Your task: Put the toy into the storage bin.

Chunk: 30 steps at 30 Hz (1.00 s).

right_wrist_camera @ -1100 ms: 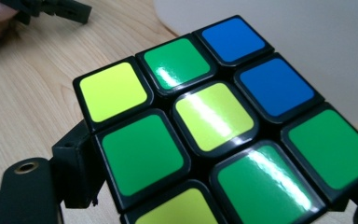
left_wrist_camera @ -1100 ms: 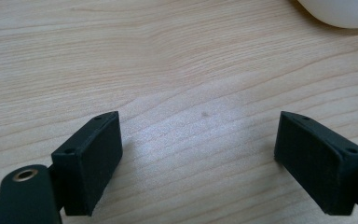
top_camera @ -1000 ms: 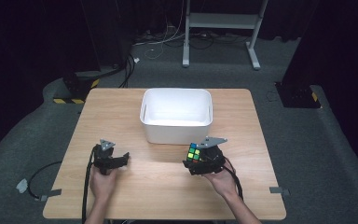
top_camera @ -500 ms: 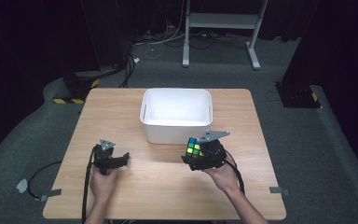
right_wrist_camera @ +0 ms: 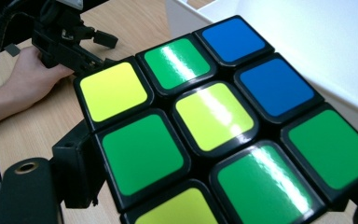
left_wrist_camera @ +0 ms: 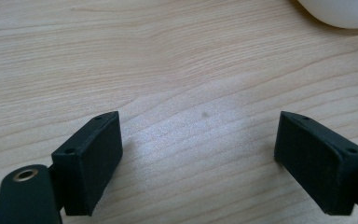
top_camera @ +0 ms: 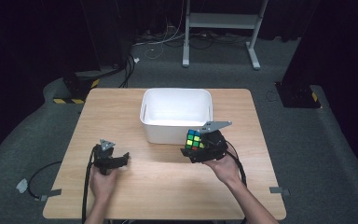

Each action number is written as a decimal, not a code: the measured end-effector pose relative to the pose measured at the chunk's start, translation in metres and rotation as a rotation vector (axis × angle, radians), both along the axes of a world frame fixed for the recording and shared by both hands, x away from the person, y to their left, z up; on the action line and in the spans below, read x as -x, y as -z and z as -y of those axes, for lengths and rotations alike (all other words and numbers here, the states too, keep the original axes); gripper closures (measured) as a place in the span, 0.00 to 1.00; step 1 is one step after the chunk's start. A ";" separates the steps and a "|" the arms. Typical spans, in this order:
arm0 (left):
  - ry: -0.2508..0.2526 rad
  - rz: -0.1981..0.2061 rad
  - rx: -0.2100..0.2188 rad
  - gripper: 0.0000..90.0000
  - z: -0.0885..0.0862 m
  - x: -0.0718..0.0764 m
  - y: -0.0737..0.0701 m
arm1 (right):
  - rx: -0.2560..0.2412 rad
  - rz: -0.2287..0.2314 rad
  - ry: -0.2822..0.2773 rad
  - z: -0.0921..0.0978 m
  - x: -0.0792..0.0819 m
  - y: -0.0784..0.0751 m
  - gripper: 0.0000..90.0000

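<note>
We see a puzzle cube (right_wrist_camera: 214,121) with green, yellow and blue stickers on black, a white bin (top_camera: 177,114), a pale wood-grain worktop (top_camera: 121,107).

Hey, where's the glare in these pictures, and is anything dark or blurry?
Right gripper view: white streaks of glare cross the green and yellow stickers of the multicoloured puzzle cube. Left gripper view: a soft sheen on the light wooden table, jaws sharp. High view: the table and white plastic bin are well lit, the floor around falls into darkness.
</note>
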<state>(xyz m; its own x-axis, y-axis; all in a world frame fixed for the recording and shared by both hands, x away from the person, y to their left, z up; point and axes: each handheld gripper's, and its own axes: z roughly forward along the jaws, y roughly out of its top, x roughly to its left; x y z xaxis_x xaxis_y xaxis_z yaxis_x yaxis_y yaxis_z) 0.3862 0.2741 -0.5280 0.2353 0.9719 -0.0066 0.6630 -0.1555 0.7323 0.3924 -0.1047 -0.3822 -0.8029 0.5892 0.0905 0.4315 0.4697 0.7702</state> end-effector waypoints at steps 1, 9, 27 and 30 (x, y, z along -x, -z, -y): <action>0.000 0.000 0.000 0.17 0.000 0.000 0.000 | 0.001 0.002 -0.002 -0.001 -0.001 -0.002 0.18; -0.002 0.000 -0.001 0.17 0.000 0.000 0.000 | 0.000 0.012 -0.014 -0.006 -0.009 -0.019 0.18; 0.000 -0.002 -0.004 0.17 0.000 0.000 0.000 | -0.067 -0.019 -0.034 -0.022 -0.049 -0.021 0.18; 0.000 -0.002 -0.004 0.17 0.000 0.000 0.000 | -0.061 -0.033 -0.023 -0.024 -0.054 -0.020 0.18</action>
<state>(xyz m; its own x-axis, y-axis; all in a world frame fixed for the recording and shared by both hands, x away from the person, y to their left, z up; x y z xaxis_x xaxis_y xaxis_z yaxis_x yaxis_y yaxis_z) 0.3865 0.2741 -0.5279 0.2352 0.9719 -0.0030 0.6648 -0.1586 0.7300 0.4468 -0.0807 -0.3626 -0.8121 0.5632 0.1525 0.4469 0.4325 0.7831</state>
